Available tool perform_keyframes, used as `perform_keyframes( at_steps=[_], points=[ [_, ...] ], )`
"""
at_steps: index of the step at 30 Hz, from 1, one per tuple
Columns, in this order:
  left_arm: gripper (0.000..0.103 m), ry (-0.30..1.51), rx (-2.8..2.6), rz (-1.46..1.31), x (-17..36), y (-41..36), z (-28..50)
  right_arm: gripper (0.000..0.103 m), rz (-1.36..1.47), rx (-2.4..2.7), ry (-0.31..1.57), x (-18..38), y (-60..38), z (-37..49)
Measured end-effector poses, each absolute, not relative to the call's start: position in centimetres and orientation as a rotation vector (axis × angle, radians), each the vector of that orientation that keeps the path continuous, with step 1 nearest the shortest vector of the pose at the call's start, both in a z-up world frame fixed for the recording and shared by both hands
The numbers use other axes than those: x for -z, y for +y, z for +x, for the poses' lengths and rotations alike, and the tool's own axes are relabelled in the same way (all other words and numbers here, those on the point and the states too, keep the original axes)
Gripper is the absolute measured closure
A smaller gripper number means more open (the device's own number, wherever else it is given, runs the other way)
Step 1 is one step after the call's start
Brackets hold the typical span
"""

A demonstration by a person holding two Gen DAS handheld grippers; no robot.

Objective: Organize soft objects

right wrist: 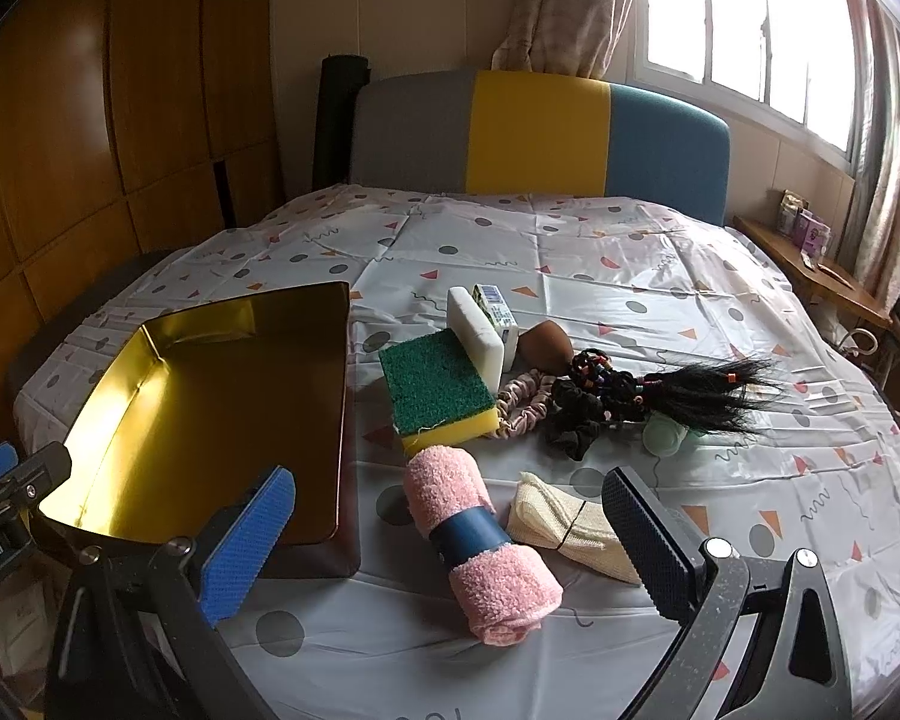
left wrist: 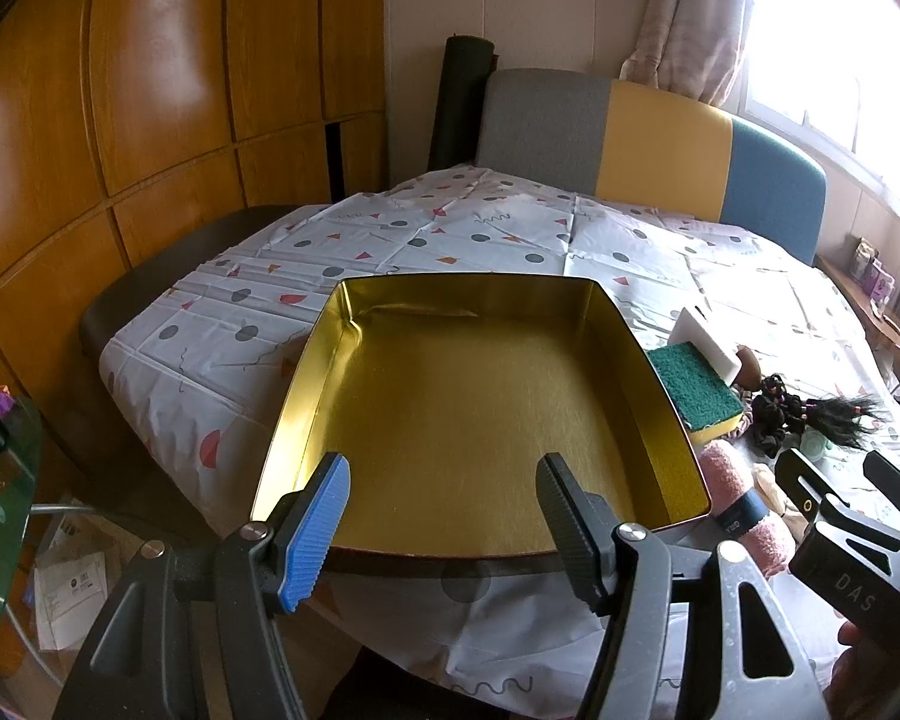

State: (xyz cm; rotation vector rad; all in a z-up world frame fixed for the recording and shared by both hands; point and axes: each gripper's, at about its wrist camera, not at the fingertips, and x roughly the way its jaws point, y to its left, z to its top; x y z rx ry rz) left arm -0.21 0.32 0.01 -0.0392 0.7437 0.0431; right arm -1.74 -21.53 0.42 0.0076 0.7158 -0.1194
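Right wrist view: fluffy pink rolled towel (right wrist: 486,546) between spread right gripper (right wrist: 450,546) fingers; left gripper (left wrist: 444,534) parted over glossy tin (left wrist: 480,396)

Tricolour headboard (right wrist: 540,138) (curtain (right wrist: 564,6) behind)

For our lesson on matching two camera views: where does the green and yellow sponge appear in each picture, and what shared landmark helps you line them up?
Left wrist view: the sponge sits at the right, just outside the right wall of the gold tin, partly hidden by it.
Right wrist view: the sponge lies near the centre, right of the tin, in front of a white block.
Shared landmark: the gold tin.
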Motion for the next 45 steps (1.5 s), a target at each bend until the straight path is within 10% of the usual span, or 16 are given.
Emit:
perform_keyframes(
  at_steps=[45],
  points=[
    [0.037,0.754,-0.044,-0.028,0.2,0.28,-0.4,0.0,0.016,0.125,0.707,-0.57,-21.97,-2.1]
  ],
)
